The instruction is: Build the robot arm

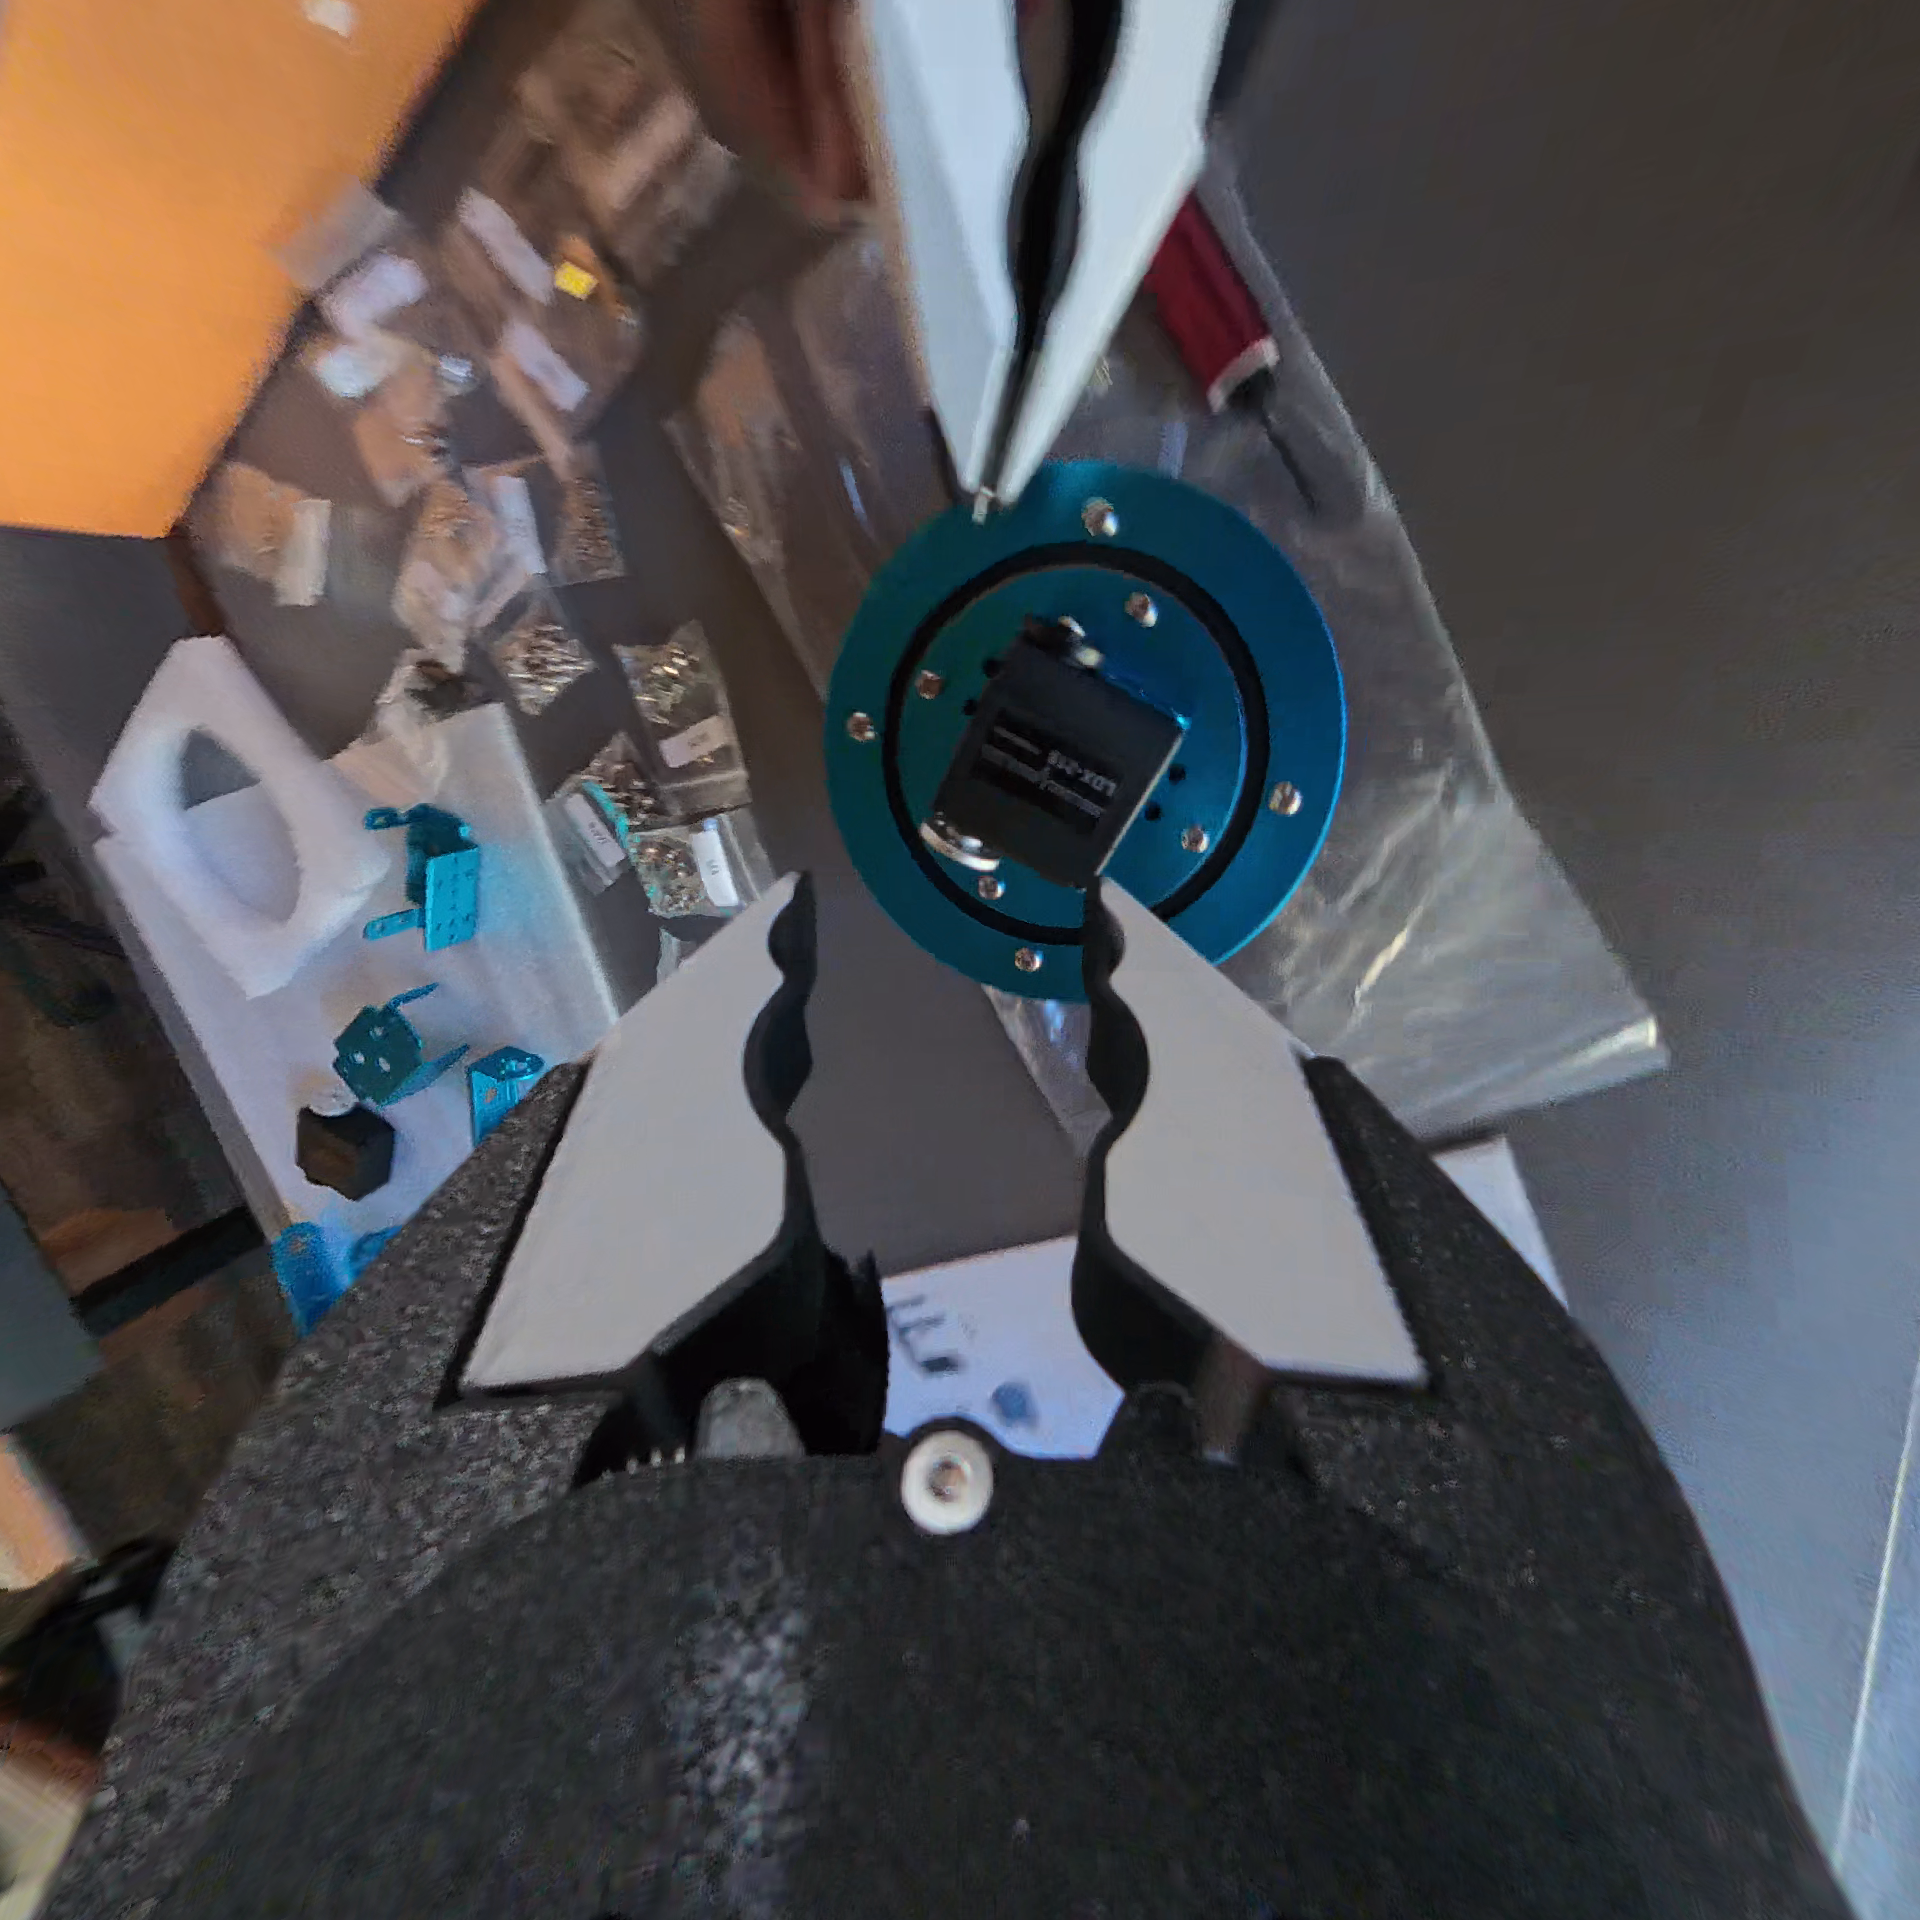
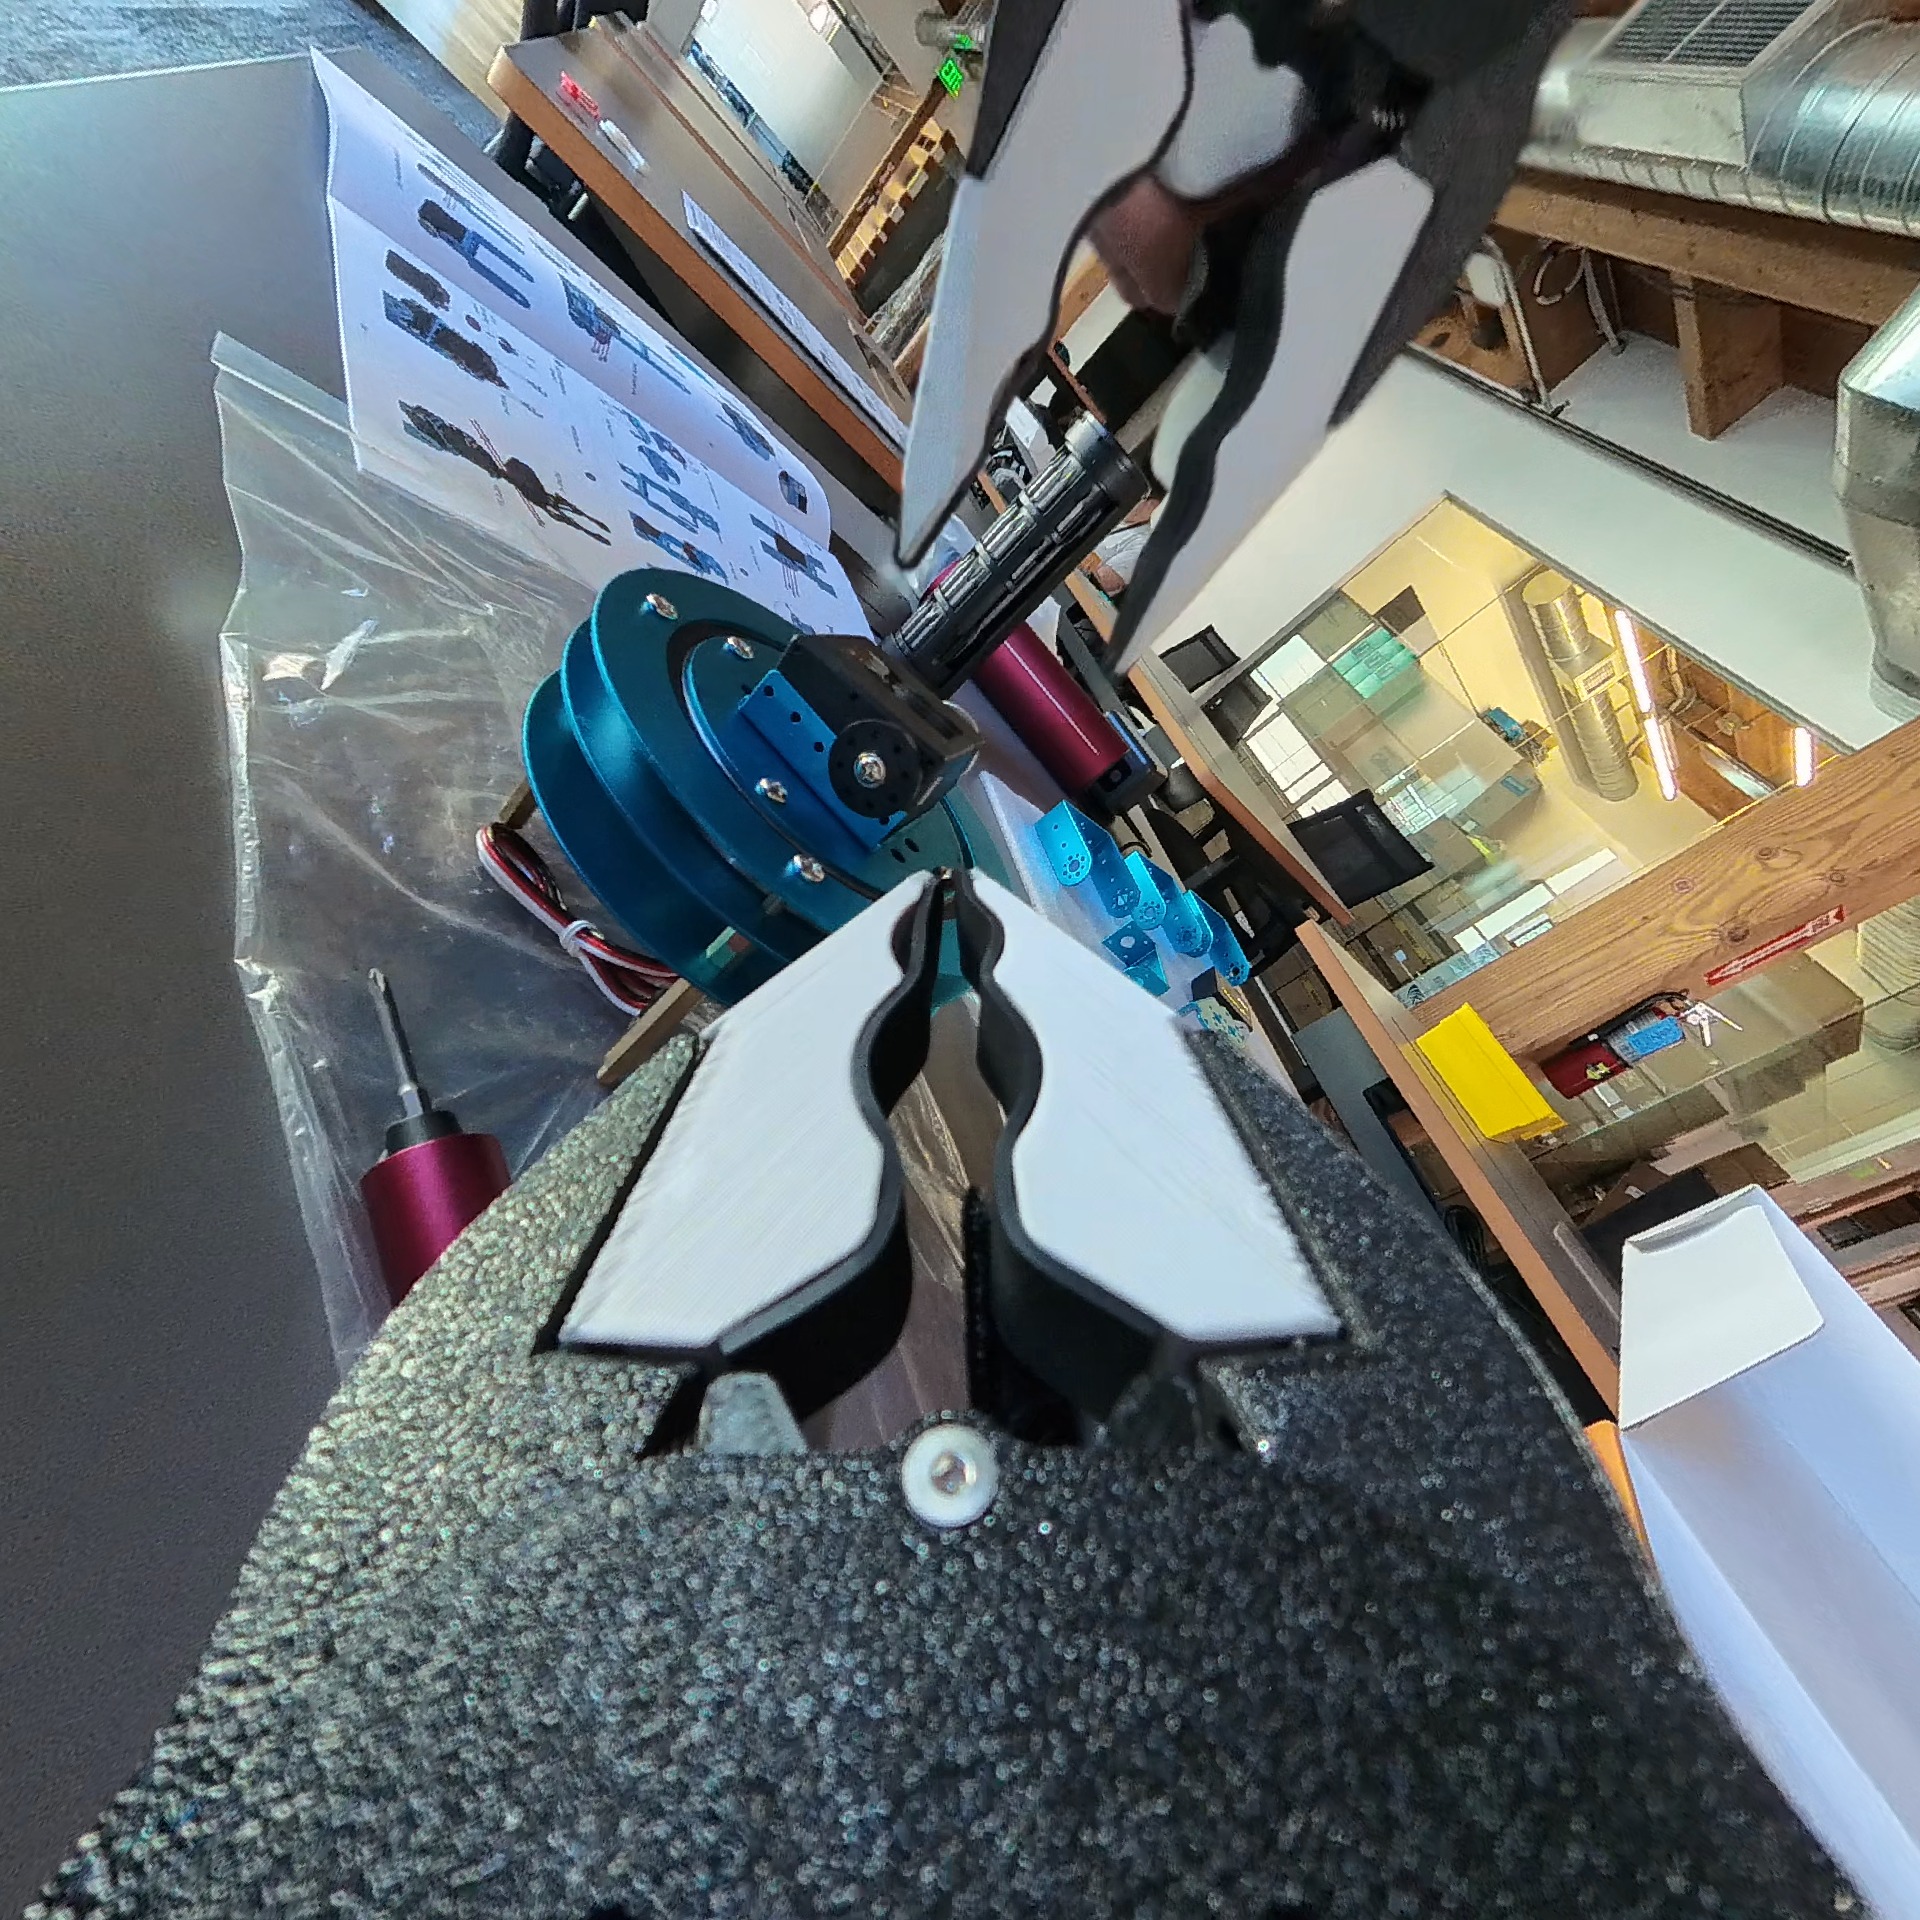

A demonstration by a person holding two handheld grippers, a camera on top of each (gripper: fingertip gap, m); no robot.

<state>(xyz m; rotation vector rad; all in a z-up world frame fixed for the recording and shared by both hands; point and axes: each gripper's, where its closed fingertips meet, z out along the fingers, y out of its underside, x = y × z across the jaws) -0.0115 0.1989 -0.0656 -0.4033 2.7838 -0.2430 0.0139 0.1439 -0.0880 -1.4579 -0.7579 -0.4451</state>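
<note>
A blue round base carries a black servo at its centre and rests on a clear plastic bag. My left gripper is open and empty, with its fingertips just short of the base's near rim. My right gripper comes in from the far side, shut on a small silver screw at the base's far rim. In the right wrist view the right gripper hovers over the base and servo, and the open left gripper hangs above.
A red-handled screwdriver lies on the bag beside the base. A black ribbed cylinder with a dark red body lies beyond the servo. Blue brackets, white foam, hardware bags and an instruction sheet lie around. The left gripper's tips are roughly 8 cm from the right gripper's. The right tips stand about 10 cm off the red-handled screwdriver.
</note>
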